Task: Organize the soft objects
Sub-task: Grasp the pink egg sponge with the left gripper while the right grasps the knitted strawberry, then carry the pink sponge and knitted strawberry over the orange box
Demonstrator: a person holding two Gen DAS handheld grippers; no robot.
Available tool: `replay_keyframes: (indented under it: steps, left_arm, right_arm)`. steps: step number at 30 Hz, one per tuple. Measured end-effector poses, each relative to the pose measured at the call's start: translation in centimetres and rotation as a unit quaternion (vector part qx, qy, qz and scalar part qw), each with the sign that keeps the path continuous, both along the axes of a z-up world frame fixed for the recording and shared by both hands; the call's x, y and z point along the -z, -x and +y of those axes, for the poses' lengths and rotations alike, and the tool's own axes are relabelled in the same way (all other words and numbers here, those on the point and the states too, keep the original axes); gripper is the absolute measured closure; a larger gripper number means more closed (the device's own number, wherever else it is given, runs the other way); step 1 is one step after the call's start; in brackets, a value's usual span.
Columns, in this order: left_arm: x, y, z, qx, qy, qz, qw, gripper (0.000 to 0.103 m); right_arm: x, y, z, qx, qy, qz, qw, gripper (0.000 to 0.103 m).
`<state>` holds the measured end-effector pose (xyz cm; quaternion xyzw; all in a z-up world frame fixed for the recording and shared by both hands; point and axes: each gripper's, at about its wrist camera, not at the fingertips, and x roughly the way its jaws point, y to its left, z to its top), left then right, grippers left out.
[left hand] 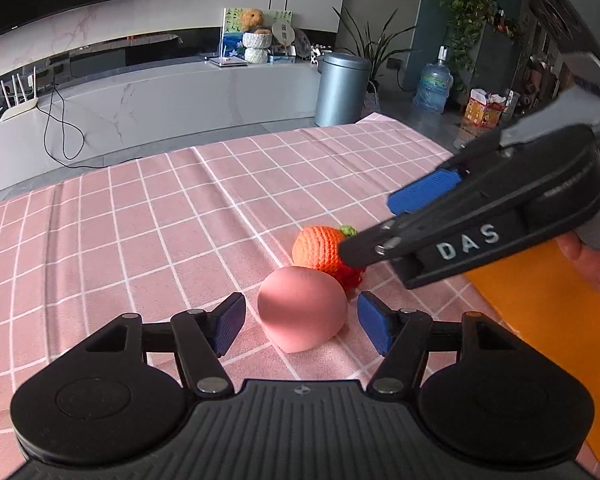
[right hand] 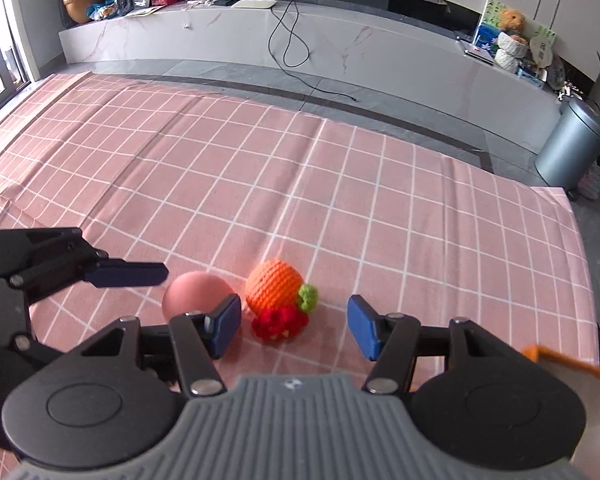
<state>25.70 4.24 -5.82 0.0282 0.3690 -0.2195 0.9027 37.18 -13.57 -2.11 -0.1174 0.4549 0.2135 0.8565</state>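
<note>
Both tongs gape wide, left tongs [left hand: 301, 322] straddling the smooth pink foam ball [left hand: 302, 308] on the pink checked worktop [left hand: 140, 220], so pinching it gently looks next.

Pink ball [left hand: 302, 314], orange knit [left hand: 319, 249] and red knit [right hand: 279, 322] clustered, touching.

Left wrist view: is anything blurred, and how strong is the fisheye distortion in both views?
Left wrist view: the pink ball sits close and slightly soft, the right gripper is sharp enough to read its lettering. Right wrist view: the crochet orange is crisp. Both views bend the checked tablecloth lines into curves.
</note>
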Motion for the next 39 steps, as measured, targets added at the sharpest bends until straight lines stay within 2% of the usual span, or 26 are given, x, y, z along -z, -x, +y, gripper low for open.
replay_keyframes:
  steps: [6, 13, 17, 19, 23, 30, 39]
  left_arm:
    - [0.4, -0.7, 0.5, -0.007, 0.018, 0.009, 0.9998, 0.033]
    - [0.4, -1.3, 0.4, -0.007, 0.021, 0.015, 0.9996, 0.038]
    - [0.4, -1.7, 0.1, -0.009, 0.026, 0.017, 0.9995, 0.045]
    - [0.4, -1.7, 0.2, -0.011, 0.029, 0.018, 0.9994, 0.045]
    - [0.2, -1.6, 0.2, -0.017, 0.028, 0.02, 0.9992, 0.049]
    - [-1.6, 0.3, 0.4, -0.029, 0.02, 0.015, 0.9993, 0.05]
    - [-5.9, 5.0, -0.2, -0.037, 0.015, -0.007, 0.9992, 0.05]
  right_arm:
    - [1.4, -1.7, 0.9, -0.002, 0.002, 0.015, 1.0, 0.047]
    - [2.0, -2.4, 0.7, 0.008, -0.01, 0.024, 1.0, 0.05]
    - [2.3, -2.5, 0.7, 0.014, -0.009, 0.026, 1.0, 0.051]
    - [2.6, -2.6, 0.8, 0.015, -0.012, 0.03, 0.999, 0.06]
    - [2.6, -2.1, 1.2, 0.01, -0.004, 0.02, 1.0, 0.063]
    - [-0.1, 0.2, 0.6, 0.011, -0.016, -0.002, 1.0, 0.063]
    - [-6.1, 6.5, -2.2, 0.017, -0.05, -0.037, 0.998, 0.063]
